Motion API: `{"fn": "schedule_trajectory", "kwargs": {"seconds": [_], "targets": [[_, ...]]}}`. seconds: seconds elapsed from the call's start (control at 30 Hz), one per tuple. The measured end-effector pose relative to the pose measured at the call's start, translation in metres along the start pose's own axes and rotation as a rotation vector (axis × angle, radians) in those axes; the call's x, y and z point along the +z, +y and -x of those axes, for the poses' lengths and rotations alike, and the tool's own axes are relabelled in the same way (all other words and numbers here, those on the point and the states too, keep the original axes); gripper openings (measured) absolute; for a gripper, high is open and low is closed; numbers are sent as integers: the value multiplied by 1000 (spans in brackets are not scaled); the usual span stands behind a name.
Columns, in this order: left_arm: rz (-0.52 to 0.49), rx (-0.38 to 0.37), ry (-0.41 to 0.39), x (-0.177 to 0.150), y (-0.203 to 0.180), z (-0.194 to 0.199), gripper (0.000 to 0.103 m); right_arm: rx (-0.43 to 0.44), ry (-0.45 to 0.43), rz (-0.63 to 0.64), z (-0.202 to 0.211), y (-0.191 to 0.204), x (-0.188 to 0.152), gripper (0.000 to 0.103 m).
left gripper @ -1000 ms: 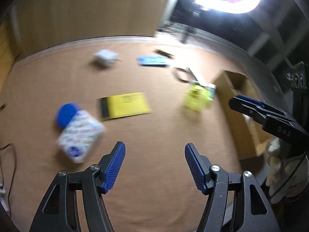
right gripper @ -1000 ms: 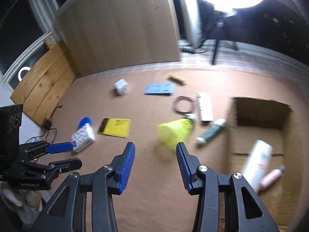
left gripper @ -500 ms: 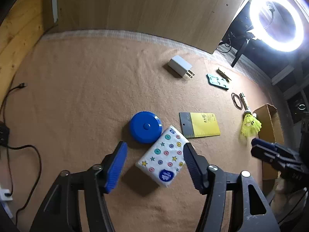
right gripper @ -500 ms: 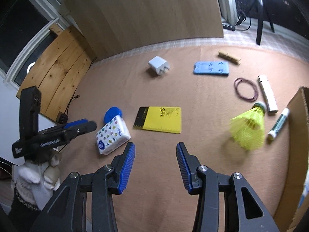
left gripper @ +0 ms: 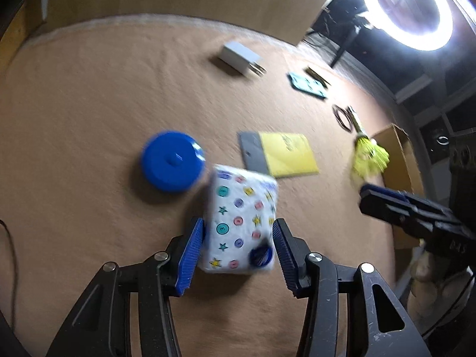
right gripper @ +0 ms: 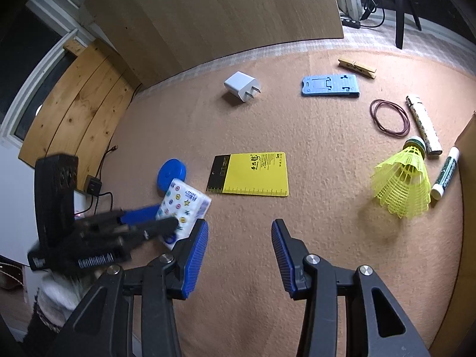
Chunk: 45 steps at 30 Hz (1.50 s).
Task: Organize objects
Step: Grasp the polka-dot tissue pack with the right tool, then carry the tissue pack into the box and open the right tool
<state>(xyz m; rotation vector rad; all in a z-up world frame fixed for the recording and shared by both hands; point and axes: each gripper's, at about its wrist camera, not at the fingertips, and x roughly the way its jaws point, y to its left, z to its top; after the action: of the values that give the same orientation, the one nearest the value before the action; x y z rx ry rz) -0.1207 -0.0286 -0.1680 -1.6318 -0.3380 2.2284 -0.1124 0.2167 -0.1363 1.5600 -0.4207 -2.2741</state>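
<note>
A white tissue pack [left gripper: 241, 220] printed with coloured dots and stars lies on the tan mat [left gripper: 89, 119]. My left gripper [left gripper: 238, 247] straddles it, jaws closing, and both pads sit right at its long sides. The right wrist view shows that left gripper [right gripper: 160, 220] low over the tissue pack [right gripper: 184, 199]. My right gripper [right gripper: 239, 253] hovers open over bare mat with nothing between its fingers, and it shows at the right edge [left gripper: 364, 196] of the left wrist view. A blue round disc [left gripper: 172, 165] touches the pack's far corner.
On the mat lie a yellow card [right gripper: 253, 174], a white charger [right gripper: 242, 86], a blue phone stand [right gripper: 330, 86], a clothespin [right gripper: 357, 68], a rubber band [right gripper: 389, 117], a yellow shuttlecock [right gripper: 404, 184] and a marker [right gripper: 446, 172]. A cardboard box [left gripper: 398, 160] stands at the right.
My left gripper has come down over the tissue pack and narrowed around it. The right gripper swung left away from the box and now hangs nearly still.
</note>
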Motion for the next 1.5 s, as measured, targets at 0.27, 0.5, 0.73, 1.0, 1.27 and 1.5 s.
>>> {"fn": "schedule_trajectory", "kwargs": {"seconds": [0.27, 0.5, 0.73, 1.0, 1.27, 1.5], "targets": [[-20, -21, -8, -15, -20, -9, 51, 39, 59, -2, -24, 10, 5, 41], [-32, -7, 2, -16, -28, -14, 52, 57, 119, 9, -52, 24, 10, 41], [-62, -10, 2, -18, -35, -14, 51, 97, 149, 5, -62, 27, 12, 40], [-58, -19, 1, -18, -40, -13, 45, 50, 125, 27, -52, 26, 8, 30], [-126, -32, -29, -12, -87, -4, 45, -27, 14, 72, 1, 15, 6, 30], [-232, -66, -51, -2, -156, -2, 45, -82, -84, 27, 62, -23, -7, 30]]}}
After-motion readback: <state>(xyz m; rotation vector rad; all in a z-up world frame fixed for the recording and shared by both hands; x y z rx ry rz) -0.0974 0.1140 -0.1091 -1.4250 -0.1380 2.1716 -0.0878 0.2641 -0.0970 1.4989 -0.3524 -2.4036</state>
